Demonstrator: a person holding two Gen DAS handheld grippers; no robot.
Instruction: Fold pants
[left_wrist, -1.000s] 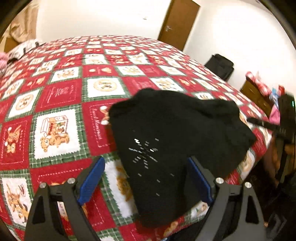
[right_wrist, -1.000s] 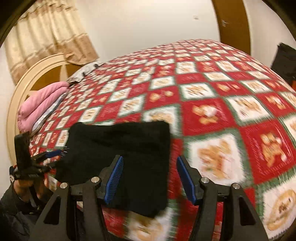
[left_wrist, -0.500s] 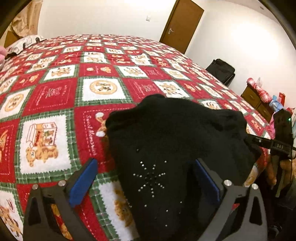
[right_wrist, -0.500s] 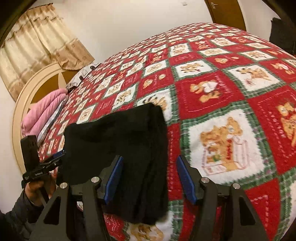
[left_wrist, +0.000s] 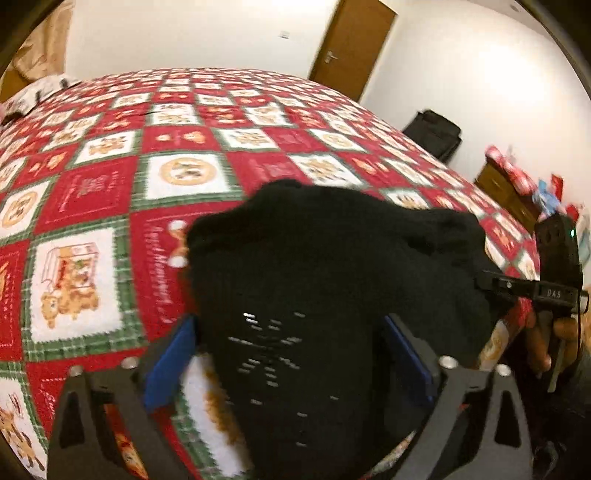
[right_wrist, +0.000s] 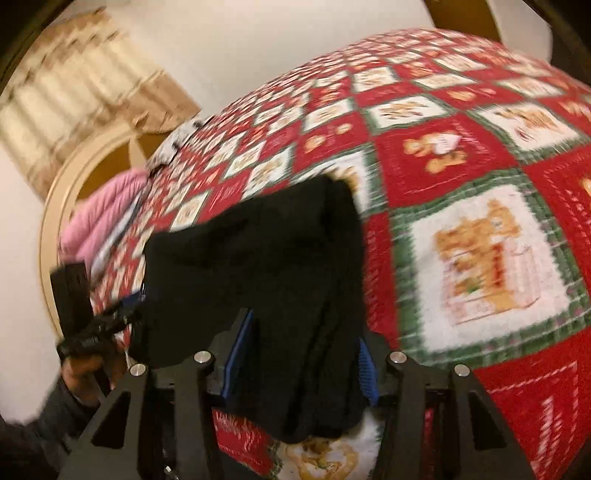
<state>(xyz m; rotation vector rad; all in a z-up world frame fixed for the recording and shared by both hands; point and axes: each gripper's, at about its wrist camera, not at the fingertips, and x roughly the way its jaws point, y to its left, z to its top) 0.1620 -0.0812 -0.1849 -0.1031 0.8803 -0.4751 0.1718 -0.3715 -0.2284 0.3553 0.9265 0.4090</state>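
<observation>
The black pants (left_wrist: 325, 295) lie in a folded heap on the near edge of the bed, on the red and green quilt (left_wrist: 92, 192) with bear squares. They reach in between the blue pads of both tongs.

The left gripper (left_wrist: 291, 354) stands spread wide; its jaws have just been closing a little, and the cloth between them has small shiny studs. The left pad looks just beside the fabric and the right pad is partly hidden by it, so contact there is hard to judge.

The right gripper (right_wrist: 301, 354) is narrower, its jaws have just been closing, and a thick fold of the pants (right_wrist: 280, 266) fills the gap from pad to pad; the blur makes it unclear if they really press.

Beyond the left tongs, to the right, a hand (left_wrist: 543, 339) holds the other tool. Beyond the right tongs, to the left, pink bedding (right_wrist: 103, 218) and a curved headboard (right_wrist: 55, 206) are blurred.
</observation>
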